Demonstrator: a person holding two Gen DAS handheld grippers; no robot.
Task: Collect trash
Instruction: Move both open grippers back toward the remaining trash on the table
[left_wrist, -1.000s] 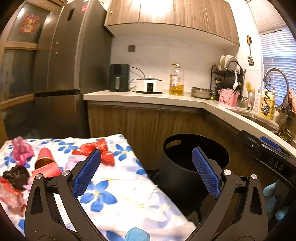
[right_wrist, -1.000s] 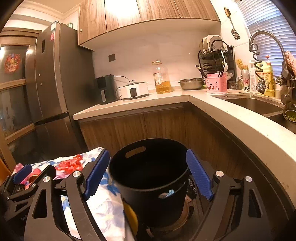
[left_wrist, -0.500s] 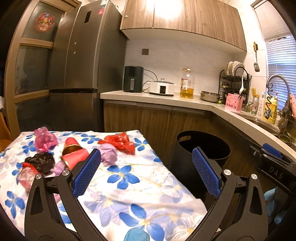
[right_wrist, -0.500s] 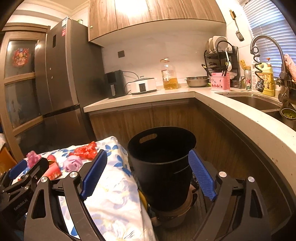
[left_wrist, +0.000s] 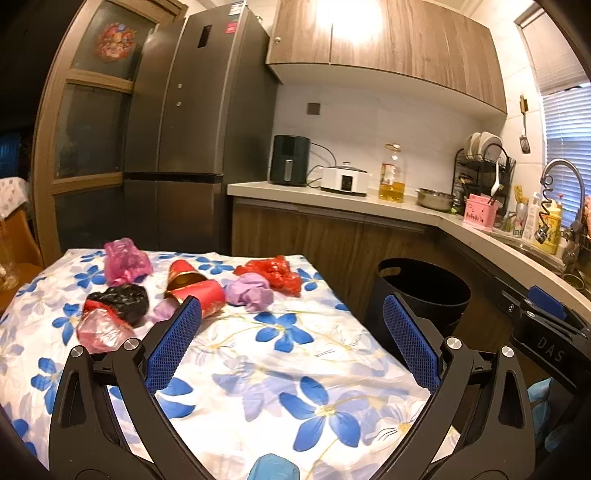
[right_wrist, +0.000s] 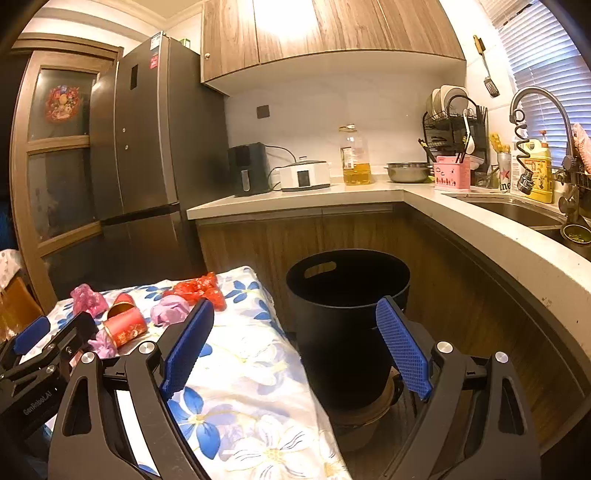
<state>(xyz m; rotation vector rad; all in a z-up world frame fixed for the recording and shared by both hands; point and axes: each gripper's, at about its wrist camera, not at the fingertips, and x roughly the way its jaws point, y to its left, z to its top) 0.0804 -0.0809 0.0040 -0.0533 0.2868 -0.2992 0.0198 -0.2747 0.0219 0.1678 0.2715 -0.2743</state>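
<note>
Several pieces of trash lie at the far end of a table with a blue-flowered cloth (left_wrist: 295, 354): a pink bag (left_wrist: 125, 260), a black bag (left_wrist: 123, 301), a red cup (left_wrist: 195, 295), a purple wad (left_wrist: 249, 293) and a red wrapper (left_wrist: 275, 273). A black bin (left_wrist: 424, 295) stands on the floor to the table's right. My left gripper (left_wrist: 291, 339) hangs open over the cloth, short of the trash, nothing between its fingers. In the right wrist view my right gripper (right_wrist: 295, 343) stands open before the bin (right_wrist: 347, 317), holding nothing; the red cup (right_wrist: 125, 326) lies to its left.
A wooden cabinet run with a pale counter (right_wrist: 480, 236) wraps behind and right of the bin, carrying appliances, an oil bottle and a sink (right_wrist: 517, 212). A tall grey fridge (left_wrist: 195, 147) stands behind the table. A chair (left_wrist: 16, 243) sits at far left.
Both views have pulled back and swung left: the table and trash now show in full, and the bin looks smaller and sits further right. Both grippers stayed open.
</note>
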